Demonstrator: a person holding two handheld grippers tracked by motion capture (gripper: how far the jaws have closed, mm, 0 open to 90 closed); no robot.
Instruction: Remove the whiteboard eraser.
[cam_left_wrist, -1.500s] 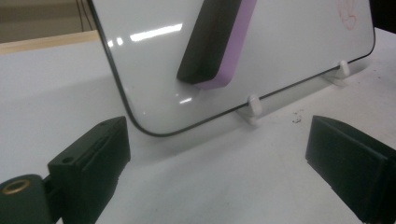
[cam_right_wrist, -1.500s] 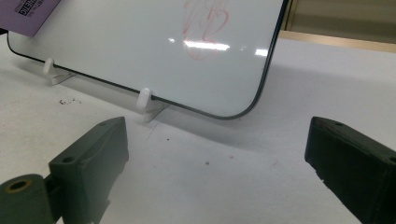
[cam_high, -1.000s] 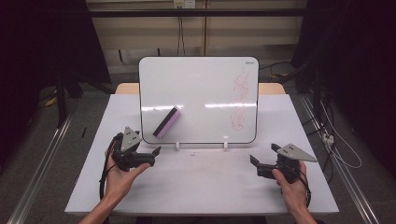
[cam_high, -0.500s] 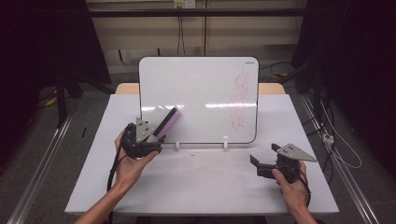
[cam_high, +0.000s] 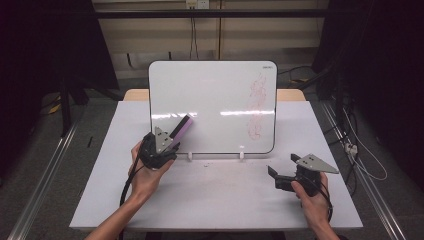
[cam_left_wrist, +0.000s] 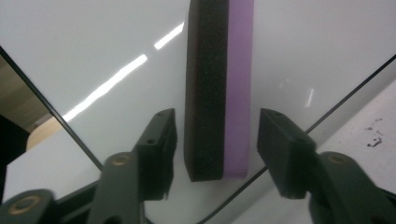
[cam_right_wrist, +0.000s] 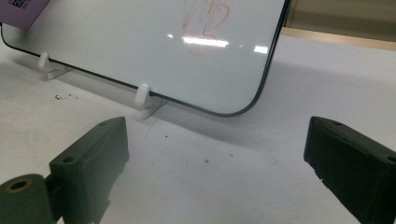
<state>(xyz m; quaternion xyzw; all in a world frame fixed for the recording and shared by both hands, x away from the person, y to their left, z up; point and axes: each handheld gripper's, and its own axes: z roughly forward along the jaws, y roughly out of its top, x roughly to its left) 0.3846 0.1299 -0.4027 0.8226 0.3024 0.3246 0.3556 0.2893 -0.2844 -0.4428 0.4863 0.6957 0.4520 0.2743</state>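
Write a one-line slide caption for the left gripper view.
Left gripper closing around a purple-backed eraser resting on the whiteboard, small gaps left at both jaws.

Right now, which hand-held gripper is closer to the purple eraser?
Left. The left hand-held gripper has the eraser between its jaws, small gaps either side, up against the whiteboard. The right hand-held gripper sits far off on the table, jaws wide.
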